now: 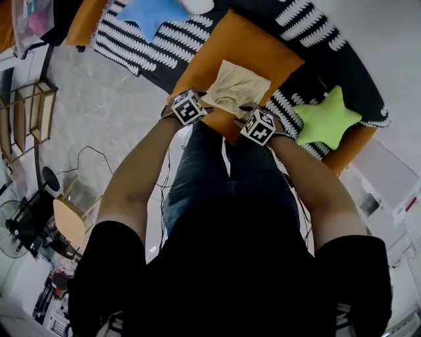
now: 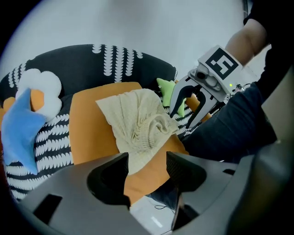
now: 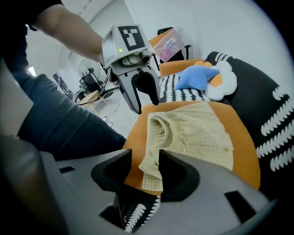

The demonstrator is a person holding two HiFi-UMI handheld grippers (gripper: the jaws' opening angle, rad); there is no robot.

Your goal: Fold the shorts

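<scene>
The pale yellow shorts [image 1: 235,87] lie bunched on an orange cushion [image 1: 266,51], with the waistband folded up toward me. My left gripper [image 1: 205,99] stands at the near left edge of the cloth, my right gripper [image 1: 247,113] at the near right edge. In the left gripper view the jaws [image 2: 147,160] are wide apart, and a corner of the shorts [image 2: 138,124] reaches into the gap without being pressed. In the right gripper view the jaws [image 3: 144,158] stand apart with a loose corner of the shorts [image 3: 183,131] hanging between them, and orange shows beside the cloth.
A blue star pillow [image 1: 154,13], a white cloud pillow [image 1: 197,5] and a green star pillow [image 1: 327,117] rest on the black-and-white striped seat [image 1: 131,46]. The person's jeans-clad legs [image 1: 210,178] press against the cushion's near edge. A wooden shelf [image 1: 26,112] and chair [image 1: 69,220] stand left.
</scene>
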